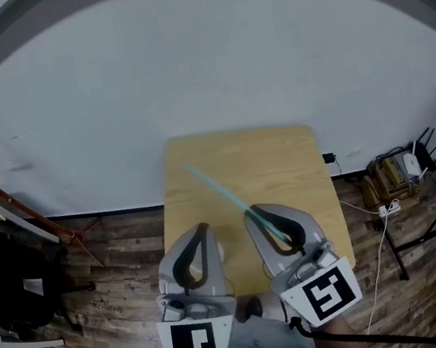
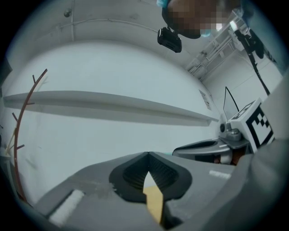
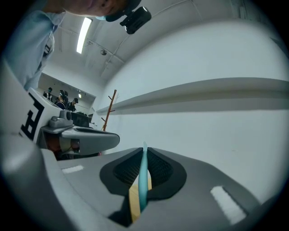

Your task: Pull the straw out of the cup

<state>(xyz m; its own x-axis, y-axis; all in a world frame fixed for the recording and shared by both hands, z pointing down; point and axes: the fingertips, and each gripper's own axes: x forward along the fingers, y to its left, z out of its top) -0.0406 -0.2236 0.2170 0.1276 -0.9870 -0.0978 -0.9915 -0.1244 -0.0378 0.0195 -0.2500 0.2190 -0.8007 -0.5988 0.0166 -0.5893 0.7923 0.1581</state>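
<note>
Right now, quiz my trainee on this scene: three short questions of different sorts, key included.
1. True or false: the left gripper is shut with nothing between its jaws.
2. The right gripper is shut on: A) a cup B) the straw C) nothing.
3. Fill in: in the head view, the straw's free end shows against the wooden ___.
Key: 1 true; 2 B; 3 table.

Surface [image 1: 279,152], left tongs [image 1: 202,227] and right tongs [image 1: 250,214] are viewed from overhead, steeply downward. Each gripper view is taken close along its own tongs, about level, toward the white wall [image 2: 90,135]. The opposite tongs are caught at each frame's edge.
</note>
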